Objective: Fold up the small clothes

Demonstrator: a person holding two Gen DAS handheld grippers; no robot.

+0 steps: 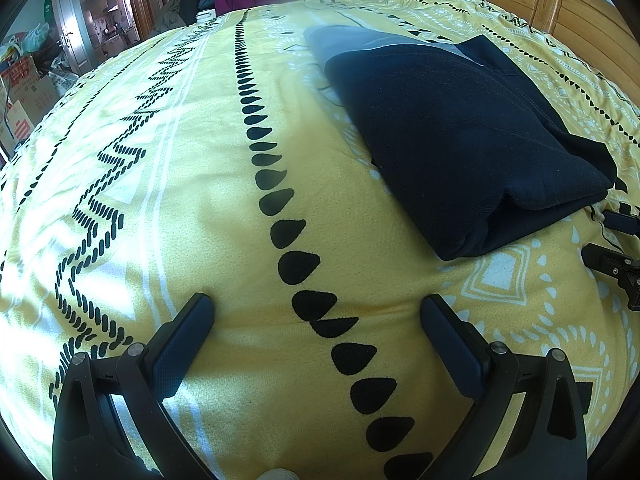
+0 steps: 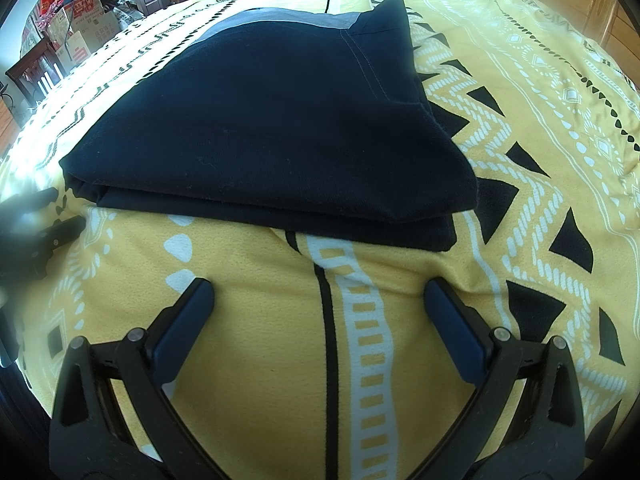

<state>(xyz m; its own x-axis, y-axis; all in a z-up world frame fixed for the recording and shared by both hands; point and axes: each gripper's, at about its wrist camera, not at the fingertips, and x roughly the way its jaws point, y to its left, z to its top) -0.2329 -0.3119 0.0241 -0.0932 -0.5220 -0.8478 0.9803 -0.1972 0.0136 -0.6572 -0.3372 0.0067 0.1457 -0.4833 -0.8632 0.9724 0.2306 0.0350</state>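
Lying folded ahead of right gripper [image 2: 319, 300]: garment [image 2: 272, 128].

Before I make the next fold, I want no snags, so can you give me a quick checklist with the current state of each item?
1. Left gripper open and empty: ok.
2. Right gripper open and empty: ok.
3. Navy garment lies folded flat on the yellow patterned bedspread: ok.
4. Near folded edge faces the right gripper, layers stacked, nothing on top: ok.
5. Left gripper lined up with the garment: not ok, it points at bare bedspread with the garment off to its right.
6. Grey panel at the far end tucked evenly: cannot tell.
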